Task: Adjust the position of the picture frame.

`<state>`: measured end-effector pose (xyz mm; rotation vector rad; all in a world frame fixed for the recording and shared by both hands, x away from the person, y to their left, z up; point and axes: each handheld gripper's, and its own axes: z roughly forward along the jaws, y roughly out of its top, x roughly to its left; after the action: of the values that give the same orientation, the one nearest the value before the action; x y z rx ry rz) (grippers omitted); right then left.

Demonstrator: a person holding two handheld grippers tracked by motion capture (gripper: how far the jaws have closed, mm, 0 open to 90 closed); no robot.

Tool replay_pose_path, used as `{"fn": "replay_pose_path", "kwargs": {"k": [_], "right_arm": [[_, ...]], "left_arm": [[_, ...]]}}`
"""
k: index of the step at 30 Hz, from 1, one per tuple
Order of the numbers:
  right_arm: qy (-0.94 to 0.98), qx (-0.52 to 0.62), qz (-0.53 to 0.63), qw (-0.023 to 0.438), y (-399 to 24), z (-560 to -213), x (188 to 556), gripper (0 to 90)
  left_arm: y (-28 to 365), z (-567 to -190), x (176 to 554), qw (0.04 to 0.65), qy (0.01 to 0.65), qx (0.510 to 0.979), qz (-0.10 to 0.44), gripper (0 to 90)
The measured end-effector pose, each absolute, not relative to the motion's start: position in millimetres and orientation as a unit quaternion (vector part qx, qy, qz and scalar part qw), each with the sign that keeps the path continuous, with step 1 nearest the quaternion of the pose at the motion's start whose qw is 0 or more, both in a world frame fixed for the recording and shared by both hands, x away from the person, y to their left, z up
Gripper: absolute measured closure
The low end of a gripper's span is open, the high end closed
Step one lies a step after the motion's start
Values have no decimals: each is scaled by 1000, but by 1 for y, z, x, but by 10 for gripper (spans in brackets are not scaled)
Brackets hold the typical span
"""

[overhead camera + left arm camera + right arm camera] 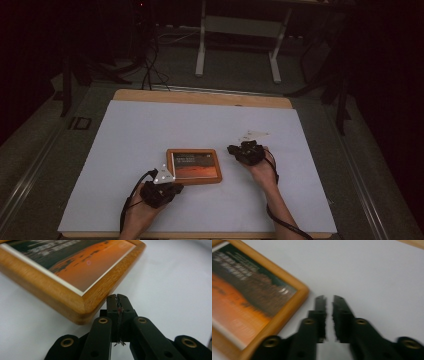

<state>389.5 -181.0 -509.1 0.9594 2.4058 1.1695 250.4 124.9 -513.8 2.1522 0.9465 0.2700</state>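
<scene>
A wooden picture frame (194, 166) holding an orange and dark print lies flat on the white sheet (150, 130). My left gripper (175, 185) rests at the frame's near left corner. In the left gripper view the gripper (117, 296) has its jaws pressed together with nothing in them, just beside the rounded frame corner (80, 312). My right gripper (231, 149) sits off the frame's far right corner. The right gripper view is blurred: the gripper (329, 299) has its jaws parted by a narrow slit, holding nothing, a little to the right of the frame corner (300, 293).
The white sheet covers a wooden table whose far edge (200, 96) shows as a bare strip. Beyond it, on the dark floor, stand a white table base (237, 40) and cables (150, 65). A white scrap (254, 134) lies behind the right gripper.
</scene>
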Motion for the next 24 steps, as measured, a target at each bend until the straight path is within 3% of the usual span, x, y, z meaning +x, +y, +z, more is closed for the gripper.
{"fn": "replay_pose_path", "kwargs": {"k": [17, 24], "right_arm": [[863, 319, 368, 132, -116, -522, 426, 900], [874, 312, 357, 110, -113, -523, 428, 900]], "left_arm": [[135, -513, 256, 380, 386, 833, 116, 892], [139, -514, 256, 379, 390, 831, 118, 892]]}}
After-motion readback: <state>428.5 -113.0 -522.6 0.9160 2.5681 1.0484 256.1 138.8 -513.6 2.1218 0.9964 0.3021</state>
